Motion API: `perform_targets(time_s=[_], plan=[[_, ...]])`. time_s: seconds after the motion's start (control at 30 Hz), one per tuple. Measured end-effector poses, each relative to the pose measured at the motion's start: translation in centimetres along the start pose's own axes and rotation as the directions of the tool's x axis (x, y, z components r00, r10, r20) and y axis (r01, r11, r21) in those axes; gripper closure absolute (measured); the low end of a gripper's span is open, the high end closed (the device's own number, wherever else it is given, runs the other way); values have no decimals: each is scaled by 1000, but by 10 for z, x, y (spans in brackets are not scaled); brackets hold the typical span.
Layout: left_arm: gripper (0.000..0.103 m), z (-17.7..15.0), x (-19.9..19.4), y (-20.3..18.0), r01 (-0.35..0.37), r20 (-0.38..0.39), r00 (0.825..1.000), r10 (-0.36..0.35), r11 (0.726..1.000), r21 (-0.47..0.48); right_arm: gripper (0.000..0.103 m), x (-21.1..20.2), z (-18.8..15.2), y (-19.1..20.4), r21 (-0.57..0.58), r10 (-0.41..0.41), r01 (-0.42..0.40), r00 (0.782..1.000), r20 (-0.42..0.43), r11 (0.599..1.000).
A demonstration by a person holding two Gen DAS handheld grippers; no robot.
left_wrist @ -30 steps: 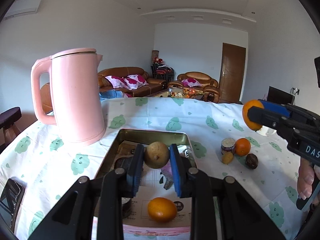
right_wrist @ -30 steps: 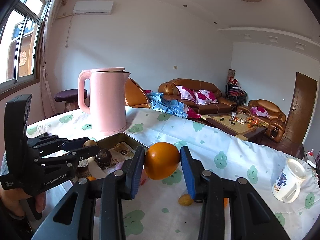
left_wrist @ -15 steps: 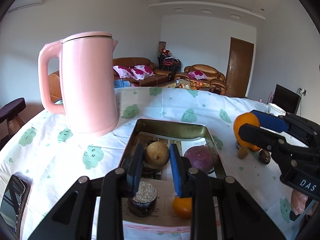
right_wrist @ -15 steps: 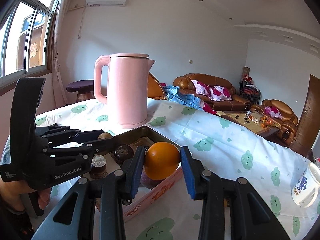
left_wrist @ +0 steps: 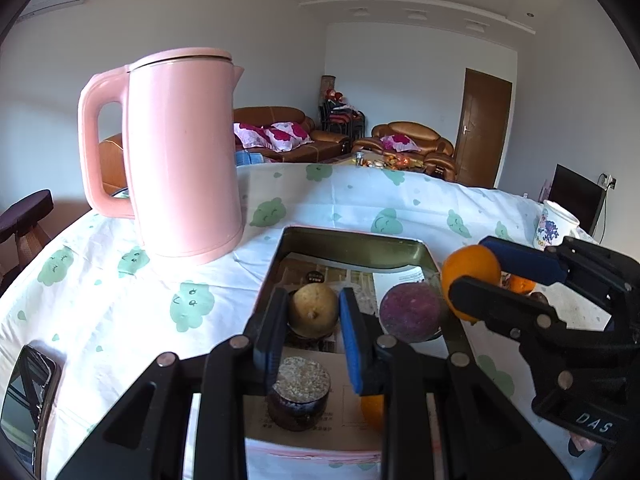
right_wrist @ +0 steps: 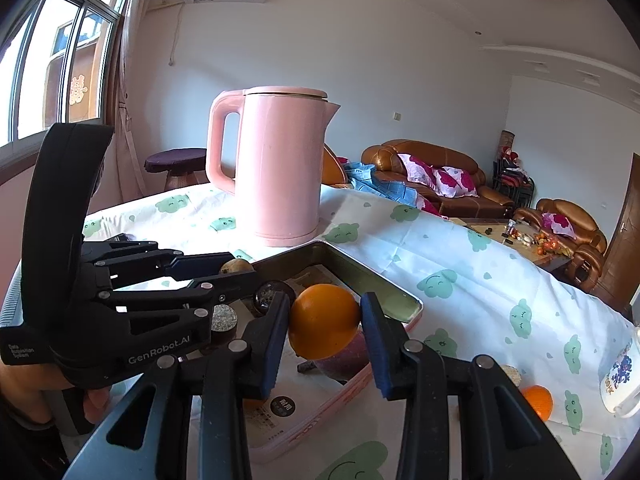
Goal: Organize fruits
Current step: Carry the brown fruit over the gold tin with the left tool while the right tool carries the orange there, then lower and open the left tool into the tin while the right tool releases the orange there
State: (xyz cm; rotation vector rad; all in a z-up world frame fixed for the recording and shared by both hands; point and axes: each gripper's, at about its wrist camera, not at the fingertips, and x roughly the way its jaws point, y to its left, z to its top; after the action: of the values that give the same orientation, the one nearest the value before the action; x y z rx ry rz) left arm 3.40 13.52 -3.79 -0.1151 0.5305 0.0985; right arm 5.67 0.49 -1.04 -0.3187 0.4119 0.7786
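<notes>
My left gripper is shut on a small brown-yellow fruit, hanging over the metal tray. My right gripper is shut on an orange above the tray's near corner; in the left wrist view this orange hangs at the tray's right rim. Inside the tray lie a purple fruit, a dark round fruit with a pale cut top and another orange, partly hidden by my fingers. A further orange rests on the tablecloth outside the tray.
A tall pink kettle stands just left of the tray. A white mug sits on the table's right side, and a phone lies at the near left edge. Sofas and a low table stand beyond.
Both grippers have moved closer to the tray and lower, each still holding its fruit. The kettle and tray loom larger, and the right gripper's orange now hangs at the tray's edge.
</notes>
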Motion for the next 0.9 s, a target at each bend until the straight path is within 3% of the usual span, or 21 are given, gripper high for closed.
perform_targets(time_s=[0.9], plan=[[75, -1, 14, 2, 18, -74, 997, -18, 1000, 0, 64, 25, -15, 11, -25, 34, -37, 995, -90, 999]])
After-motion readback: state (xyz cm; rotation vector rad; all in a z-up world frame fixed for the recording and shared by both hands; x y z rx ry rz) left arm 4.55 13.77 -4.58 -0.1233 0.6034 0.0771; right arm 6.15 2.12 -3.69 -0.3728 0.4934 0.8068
